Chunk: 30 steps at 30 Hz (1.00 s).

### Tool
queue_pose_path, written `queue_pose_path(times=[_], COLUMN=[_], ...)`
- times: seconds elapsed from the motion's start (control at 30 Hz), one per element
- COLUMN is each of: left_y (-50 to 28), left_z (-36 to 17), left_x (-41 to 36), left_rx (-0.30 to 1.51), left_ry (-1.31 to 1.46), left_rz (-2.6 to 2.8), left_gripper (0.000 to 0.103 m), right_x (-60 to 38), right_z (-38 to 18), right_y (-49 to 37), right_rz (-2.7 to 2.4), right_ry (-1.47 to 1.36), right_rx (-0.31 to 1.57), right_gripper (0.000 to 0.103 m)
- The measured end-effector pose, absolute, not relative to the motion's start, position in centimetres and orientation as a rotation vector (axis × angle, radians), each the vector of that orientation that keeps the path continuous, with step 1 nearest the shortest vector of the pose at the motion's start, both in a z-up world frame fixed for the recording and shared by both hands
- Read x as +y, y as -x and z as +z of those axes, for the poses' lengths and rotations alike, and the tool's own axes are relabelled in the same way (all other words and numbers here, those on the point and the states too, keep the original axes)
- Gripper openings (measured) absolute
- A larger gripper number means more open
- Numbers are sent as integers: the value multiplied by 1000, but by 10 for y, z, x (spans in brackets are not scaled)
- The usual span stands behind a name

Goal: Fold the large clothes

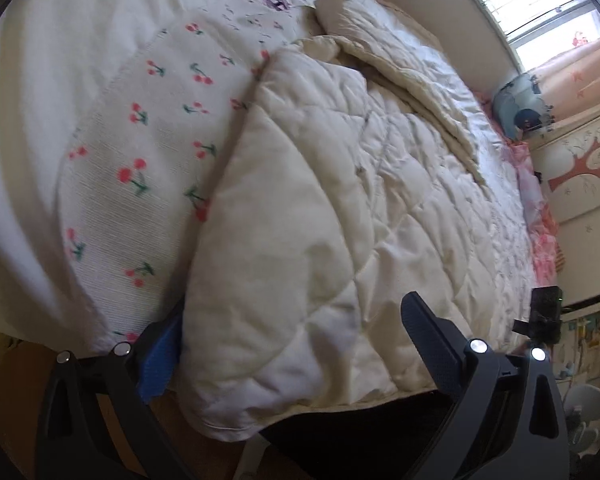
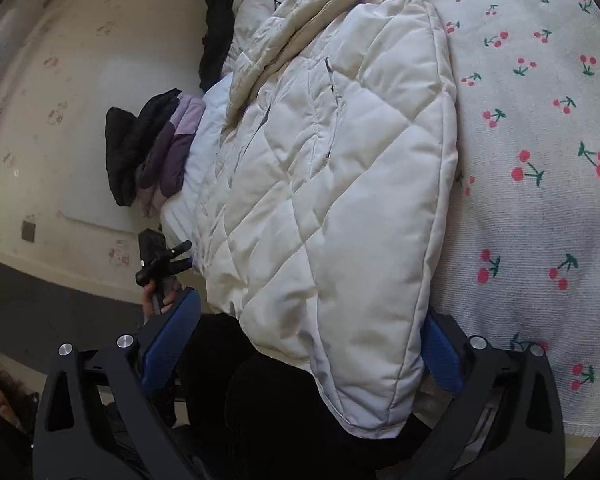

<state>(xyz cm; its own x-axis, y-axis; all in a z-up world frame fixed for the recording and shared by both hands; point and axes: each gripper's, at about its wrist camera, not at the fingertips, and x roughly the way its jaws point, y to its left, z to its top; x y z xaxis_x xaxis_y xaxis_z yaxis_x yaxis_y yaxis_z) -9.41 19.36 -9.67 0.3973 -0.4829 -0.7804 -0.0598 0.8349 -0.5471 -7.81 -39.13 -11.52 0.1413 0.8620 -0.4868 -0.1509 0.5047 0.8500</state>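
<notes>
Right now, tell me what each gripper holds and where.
Both stand open around the hem of the cream quilted coat: left gripper and right gripper straddle its bottom edge, jaws wide, nothing clamped.

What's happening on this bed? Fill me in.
A person with a handheld gripper in each hand is folding a cream quilted puffer coat laid out on a cherry-print blanket. Both the left gripper and the right gripper are open, their fingers straddling the coat's hem at the near edge of the bed without clamping it. A pile of dark and purple clothes sits beyond the coat.
</notes>
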Motion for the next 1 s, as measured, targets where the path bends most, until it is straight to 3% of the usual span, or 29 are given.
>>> queue_pose_path(times=[0.1,0.17,0.2,0.23,0.27,0.37,0.43,0.67,1.0], left_y=[97,97,97,96,97,101,102,113,197], left_z=[-95,-95,-96,-97,-99,-96,-83,-6,80], left_x=[187,184,184,186,189,196,190,172,129], left_rx=[1123,1130,1140,1147,1158,1137,1106,924,836], left_ry=[554,537,535,545,566,646,649,738,640], left_rz=[-316,-301,-285,-273,-262,-281,-306,-412,-591], left_gripper=[96,86,80,60,34,17,15,12,12], right_x=[-393,-393,-391,-391,-390,-390,-390,-399,-456], right_z=[-114,-109,-108,-109,-112,-110,-95,-17,52], right_y=[78,81,82,83,84,87,87,77,149], right_rz=[856,869,866,852,833,831,872,998,1095], right_ry=[-771,-768,-763,-755,-750,-767,-813,-921,-891], right_rx=[1189,1150,1140,1136,1140,1099,1014,721,577], right_gripper=[96,81,62,33,20,15,13,12,12])
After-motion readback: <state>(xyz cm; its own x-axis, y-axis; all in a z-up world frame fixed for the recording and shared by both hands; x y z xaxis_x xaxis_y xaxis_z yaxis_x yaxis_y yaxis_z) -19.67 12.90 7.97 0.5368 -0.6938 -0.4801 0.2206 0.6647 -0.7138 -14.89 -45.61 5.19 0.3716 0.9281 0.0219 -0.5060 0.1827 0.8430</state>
